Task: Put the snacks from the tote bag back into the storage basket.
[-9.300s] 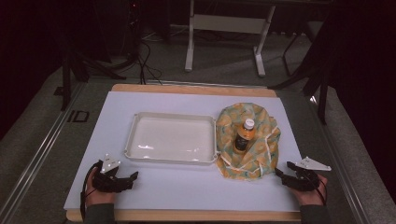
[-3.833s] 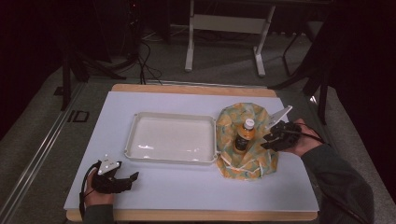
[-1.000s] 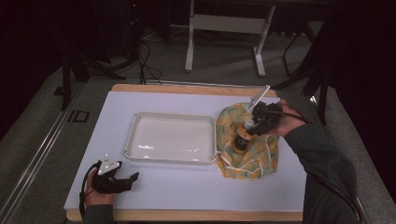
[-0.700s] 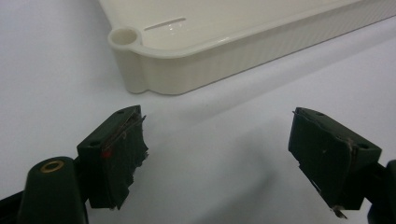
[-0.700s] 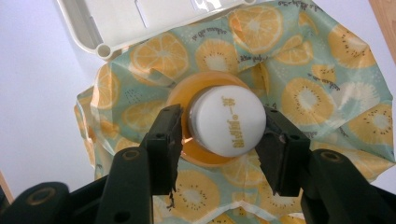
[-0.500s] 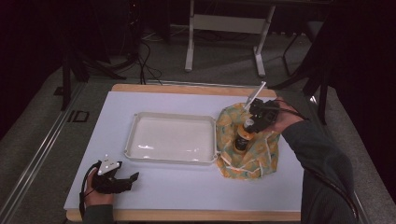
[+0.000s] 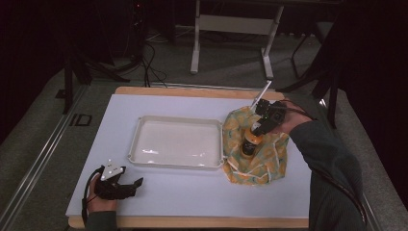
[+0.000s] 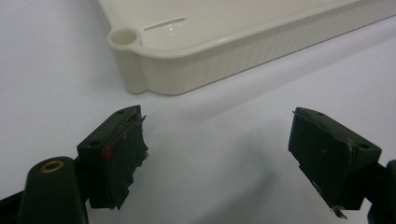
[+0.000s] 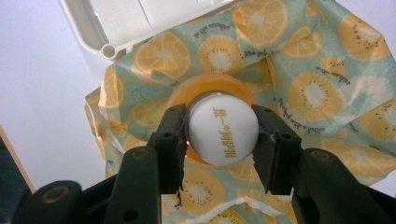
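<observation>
Gripping the bottle (image 9: pixel 223 135) by its white cap, the right gripper (image 9: pixel 223 140) comes down from above; its jaws have just been closing, and in the right gripper view both pads sit against the sides of the cap. Below the cap only an orange rim of the bottle shows, the body being hidden straight underneath. The bottle (image 7: pixel 249 142) stands upright on the fruit-print cloth (image 7: pixel 256 159), just right of the tray (image 7: pixel 174 142), whose corner touches or overlaps the cloth's edge. In the high view the right gripper (image 7: pixel 258 129) and the hand cover the bottle's top, so the grip itself is hard to read there. Small yellow lettering on the cap is too fine to make out.

Near the table's front left corner the left gripper (image 7: pixel 126 185) rests on the table (image 7: pixel 202 192), its jaws spread apart with nothing between them. The left gripper view cuts off all but one tray corner (image 8: pixel 140 51).
</observation>
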The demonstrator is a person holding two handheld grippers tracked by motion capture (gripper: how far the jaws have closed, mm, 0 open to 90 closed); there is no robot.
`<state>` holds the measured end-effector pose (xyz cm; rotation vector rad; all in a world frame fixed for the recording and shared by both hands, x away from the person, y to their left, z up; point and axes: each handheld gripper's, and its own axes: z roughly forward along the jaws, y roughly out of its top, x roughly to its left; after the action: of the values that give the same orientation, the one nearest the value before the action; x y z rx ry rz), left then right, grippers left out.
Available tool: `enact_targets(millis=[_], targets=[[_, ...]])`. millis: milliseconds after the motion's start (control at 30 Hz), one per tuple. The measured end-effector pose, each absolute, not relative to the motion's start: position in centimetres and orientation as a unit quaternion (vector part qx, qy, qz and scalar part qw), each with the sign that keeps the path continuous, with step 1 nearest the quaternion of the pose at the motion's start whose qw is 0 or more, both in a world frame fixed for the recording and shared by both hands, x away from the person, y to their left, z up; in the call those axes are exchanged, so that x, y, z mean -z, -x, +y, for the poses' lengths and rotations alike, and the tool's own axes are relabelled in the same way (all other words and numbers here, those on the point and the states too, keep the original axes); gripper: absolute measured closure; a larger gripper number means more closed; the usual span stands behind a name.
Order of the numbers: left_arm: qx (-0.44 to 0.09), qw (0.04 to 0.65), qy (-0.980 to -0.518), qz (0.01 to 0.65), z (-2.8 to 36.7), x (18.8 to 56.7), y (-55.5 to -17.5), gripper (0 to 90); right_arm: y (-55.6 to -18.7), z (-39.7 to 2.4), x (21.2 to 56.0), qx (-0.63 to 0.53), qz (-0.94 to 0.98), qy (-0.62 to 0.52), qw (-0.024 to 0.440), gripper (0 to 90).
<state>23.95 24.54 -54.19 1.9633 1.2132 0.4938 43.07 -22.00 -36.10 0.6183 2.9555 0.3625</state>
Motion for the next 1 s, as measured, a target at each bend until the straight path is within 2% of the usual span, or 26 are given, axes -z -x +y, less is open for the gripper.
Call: enact_targets(millis=[1000], targets=[[-0.193, 0.380, -0.770, 0.475, 24.5, 54.2, -23.9, 18.7, -43.4, -20.8, 35.8, -0.075, 0.979, -0.182, 0.050, 58.7]])
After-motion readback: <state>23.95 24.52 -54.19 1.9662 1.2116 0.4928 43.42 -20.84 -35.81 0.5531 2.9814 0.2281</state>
